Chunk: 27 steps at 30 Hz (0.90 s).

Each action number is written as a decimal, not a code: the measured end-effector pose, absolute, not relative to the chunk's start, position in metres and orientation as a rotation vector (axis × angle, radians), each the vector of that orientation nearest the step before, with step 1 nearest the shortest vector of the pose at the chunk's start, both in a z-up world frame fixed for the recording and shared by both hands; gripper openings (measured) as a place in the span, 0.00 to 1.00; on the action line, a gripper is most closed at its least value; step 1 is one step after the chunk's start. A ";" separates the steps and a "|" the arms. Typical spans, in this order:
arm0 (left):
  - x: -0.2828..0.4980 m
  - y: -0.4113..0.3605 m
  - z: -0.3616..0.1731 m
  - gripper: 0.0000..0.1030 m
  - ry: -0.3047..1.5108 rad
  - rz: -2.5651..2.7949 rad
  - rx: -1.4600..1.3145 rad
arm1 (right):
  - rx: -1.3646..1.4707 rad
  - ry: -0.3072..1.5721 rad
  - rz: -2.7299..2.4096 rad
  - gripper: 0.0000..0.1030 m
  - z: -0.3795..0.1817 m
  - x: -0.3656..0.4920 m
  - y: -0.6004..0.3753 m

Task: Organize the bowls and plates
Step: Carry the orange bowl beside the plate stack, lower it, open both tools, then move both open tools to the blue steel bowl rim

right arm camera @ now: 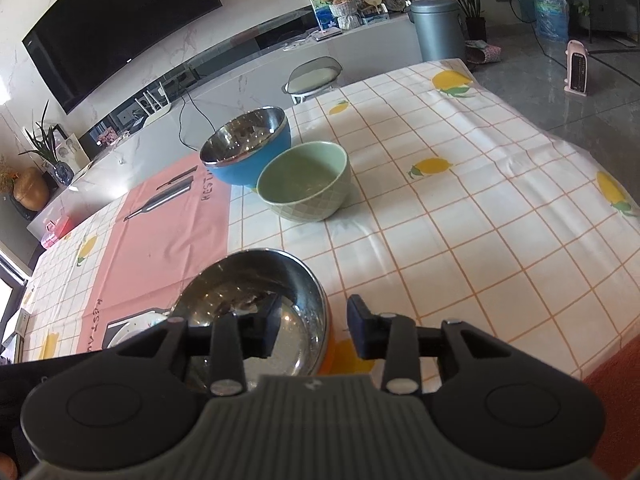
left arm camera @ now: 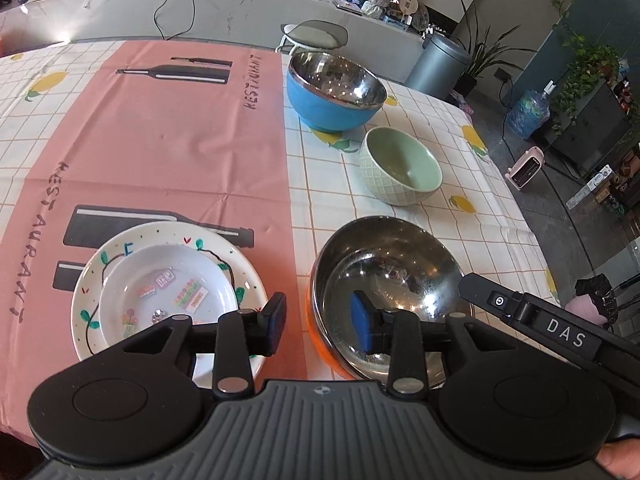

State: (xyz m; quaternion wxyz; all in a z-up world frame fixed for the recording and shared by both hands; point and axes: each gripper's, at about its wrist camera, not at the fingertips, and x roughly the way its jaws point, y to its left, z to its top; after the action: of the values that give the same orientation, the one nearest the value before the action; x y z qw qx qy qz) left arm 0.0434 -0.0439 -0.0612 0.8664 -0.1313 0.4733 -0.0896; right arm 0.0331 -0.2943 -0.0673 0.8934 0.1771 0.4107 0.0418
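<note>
Beside the stacked plates (left arm camera: 168, 292) sits the steel bowl (left arm camera: 384, 288), flat on the surface. Left gripper (left arm camera: 318, 326) and right gripper (right arm camera: 310, 330) both straddle its rim, fingers parted, pressing nothing — probably a release. Green bowl (left arm camera: 402, 172) and blue bowl (left arm camera: 334, 94) wait beyond.

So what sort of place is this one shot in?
Most likely a home living and dining room: a dining table under a lemon-print tablecloth, a wall-mounted TV above a long console, and a water jug beside houseplants.
</note>
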 end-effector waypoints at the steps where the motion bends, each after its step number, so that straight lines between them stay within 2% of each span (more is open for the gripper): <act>1: 0.046 -0.042 -0.058 0.45 0.986 -0.194 -0.278 | 0.358 0.840 0.092 0.37 -0.063 0.034 -0.294; 4: 0.056 -0.035 -0.046 0.49 0.969 -0.211 -0.281 | 0.330 0.808 0.115 0.43 -0.049 0.041 -0.293; 15: 0.108 -0.030 0.004 0.49 0.897 -0.231 -0.183 | 0.254 0.794 0.207 0.44 -0.009 0.100 -0.284; 27: 0.190 -0.024 -0.007 0.49 0.960 -0.234 -0.181 | 0.192 0.870 0.238 0.44 -0.011 0.183 -0.271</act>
State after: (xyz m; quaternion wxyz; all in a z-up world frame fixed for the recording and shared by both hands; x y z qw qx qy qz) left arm 0.1903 -0.0244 -0.0070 0.8765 -0.0866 0.4600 -0.1123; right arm 0.1827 -0.2707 -0.0105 0.8956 0.0924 0.4197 0.1148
